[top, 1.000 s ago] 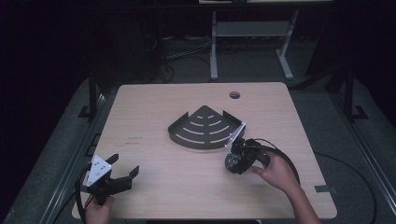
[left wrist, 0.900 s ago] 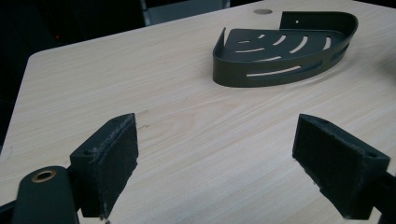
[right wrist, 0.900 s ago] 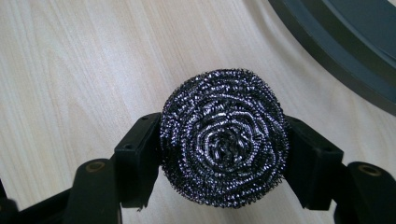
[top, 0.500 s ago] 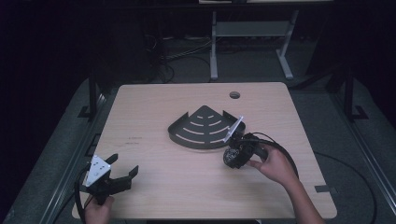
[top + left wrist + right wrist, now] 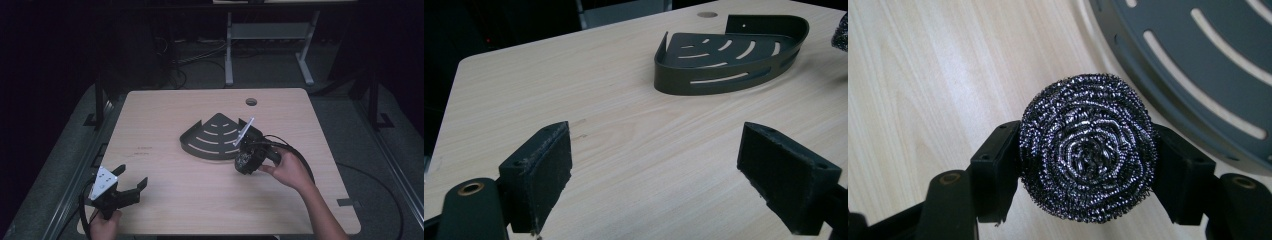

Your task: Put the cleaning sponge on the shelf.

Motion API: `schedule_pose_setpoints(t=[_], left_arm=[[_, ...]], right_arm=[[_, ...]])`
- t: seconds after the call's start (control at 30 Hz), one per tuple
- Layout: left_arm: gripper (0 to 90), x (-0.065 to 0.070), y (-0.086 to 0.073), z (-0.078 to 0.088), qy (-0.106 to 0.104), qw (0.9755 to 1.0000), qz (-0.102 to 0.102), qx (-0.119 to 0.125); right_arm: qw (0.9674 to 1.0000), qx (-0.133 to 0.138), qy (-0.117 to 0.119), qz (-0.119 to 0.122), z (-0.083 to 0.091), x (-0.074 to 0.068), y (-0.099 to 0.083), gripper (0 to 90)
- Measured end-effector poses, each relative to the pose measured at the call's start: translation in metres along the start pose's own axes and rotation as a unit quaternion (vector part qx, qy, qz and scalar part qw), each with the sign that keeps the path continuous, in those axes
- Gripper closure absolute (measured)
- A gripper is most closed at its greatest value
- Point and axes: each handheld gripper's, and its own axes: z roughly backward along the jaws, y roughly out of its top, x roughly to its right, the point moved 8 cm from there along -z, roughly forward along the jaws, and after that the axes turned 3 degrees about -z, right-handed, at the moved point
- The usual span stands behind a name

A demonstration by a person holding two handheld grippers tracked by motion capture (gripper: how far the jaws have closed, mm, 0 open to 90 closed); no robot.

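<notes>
A dark fan-shaped slotted rack lies at the table's middle; it also appears as the rack and the rack. My right gripper hovers just off the rack's near right edge, shut on a round steel wool scourer that sits squeezed between both jaws above the wood. My left gripper rests at the table's near left corner, open, with its pads wide apart and bare table between them.
The wooden table has a round cable hole at the back. A cable loops from the right gripper. A metal stand and cables sit on the dark floor behind the table.
My right gripper has carried the scourer slightly left and away from the person, closer to the rack's edge. The left gripper has stayed put.
</notes>
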Motion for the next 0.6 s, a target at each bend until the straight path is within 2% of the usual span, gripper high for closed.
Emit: schedule_pose_setpoints(t=[0.43,0.6], left_arm=[[13.7,0.000,0.000,0.000,-0.001,1.0000,0.000,0.001],[13.7,0.001,0.000,-0.001,-0.002,1.0000,-0.001,0.002]], right_arm=[[1.0000,0.001,0.006,0.001,0.003,0.010,0.023,33.6],[0.9999,-0.008,0.008,-0.002,0.000,0.017,0.030,33.6]])
